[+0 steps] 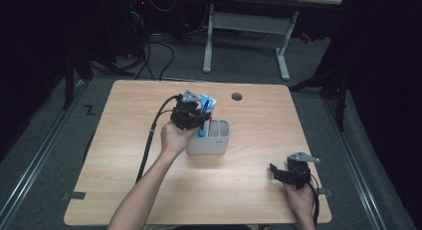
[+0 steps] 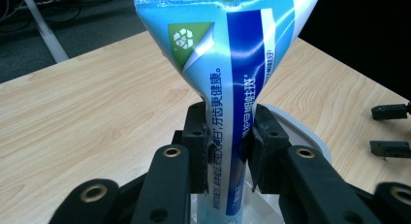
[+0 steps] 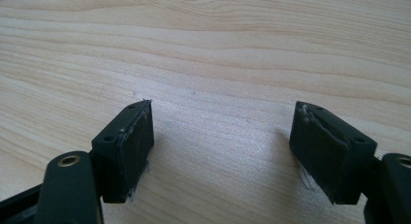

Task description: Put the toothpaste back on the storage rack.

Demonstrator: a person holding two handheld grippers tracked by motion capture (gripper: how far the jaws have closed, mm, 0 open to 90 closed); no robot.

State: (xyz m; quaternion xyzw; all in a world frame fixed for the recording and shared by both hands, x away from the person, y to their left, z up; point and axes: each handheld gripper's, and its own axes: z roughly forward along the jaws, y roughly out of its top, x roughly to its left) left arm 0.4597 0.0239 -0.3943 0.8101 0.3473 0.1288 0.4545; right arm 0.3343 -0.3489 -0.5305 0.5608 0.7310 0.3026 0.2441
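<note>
A blue and white toothpaste tube [image 2: 232, 64] stands upright, its flat crimped end up, pinched at its narrow part between the black jaws of my left gripper [image 2: 229, 146]. In the high view the tube [image 1: 208, 103] pokes up over a grey rectangular holder [image 1: 209, 144] at the table's middle, with my left gripper [image 1: 199, 121] just above the holder's left end. The tube's lower end reaches down into the holder's white rim [image 2: 300, 132]. My right gripper [image 3: 220, 146] rests low over bare wood near the front right of the table [image 1: 278, 171], jaws wide apart with nothing between them.
The holder has compartments with a red item [image 1: 210, 125] inside. A dark round grommet [image 1: 237, 96] sits in the wooden table [image 1: 249, 190] toward its far edge. A white desk frame [image 1: 244, 36] and cables lie on the floor beyond.
</note>
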